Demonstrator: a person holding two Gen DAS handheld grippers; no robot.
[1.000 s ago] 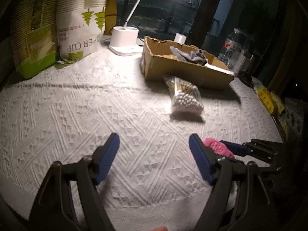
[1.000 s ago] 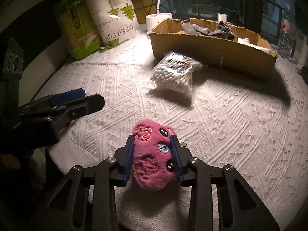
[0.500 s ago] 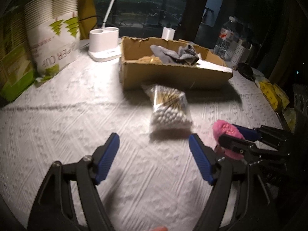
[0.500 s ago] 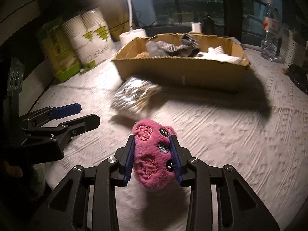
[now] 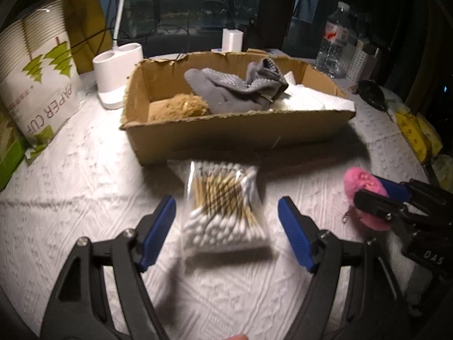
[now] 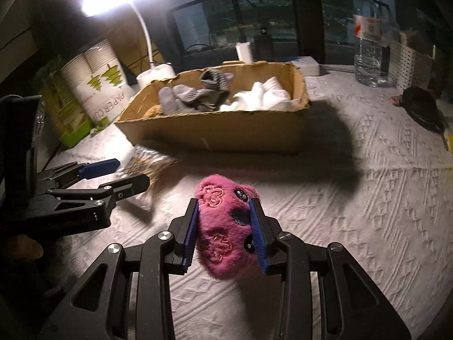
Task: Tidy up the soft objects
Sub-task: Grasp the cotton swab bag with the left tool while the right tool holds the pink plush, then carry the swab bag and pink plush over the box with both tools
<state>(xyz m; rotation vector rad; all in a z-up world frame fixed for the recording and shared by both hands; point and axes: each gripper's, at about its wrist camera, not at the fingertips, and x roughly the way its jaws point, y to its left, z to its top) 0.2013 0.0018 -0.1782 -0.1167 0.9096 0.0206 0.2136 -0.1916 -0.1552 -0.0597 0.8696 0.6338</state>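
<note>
My right gripper (image 6: 225,231) is shut on a pink plush toy (image 6: 223,226) and holds it above the white cloth, short of the cardboard box (image 6: 215,133). The toy also shows at the right of the left wrist view (image 5: 365,198). My left gripper (image 5: 228,232) is open, its blue fingers either side of a clear bag of cotton swabs (image 5: 223,212) lying in front of the box (image 5: 235,136). The box holds a grey sock (image 5: 235,90), a tan fluffy item (image 5: 181,107) and white cloth (image 5: 308,99).
A sleeve of paper cups (image 5: 39,65) and a white lamp base (image 5: 116,73) stand at the back left. A water bottle (image 6: 368,36) stands at the back right, with a dark object (image 6: 421,107) and yellow packets (image 5: 416,133) near the right edge.
Both grippers have moved toward the box. My left gripper now straddles the swab bag. My right gripper has lifted the pink toy forward, still shut on it.
</note>
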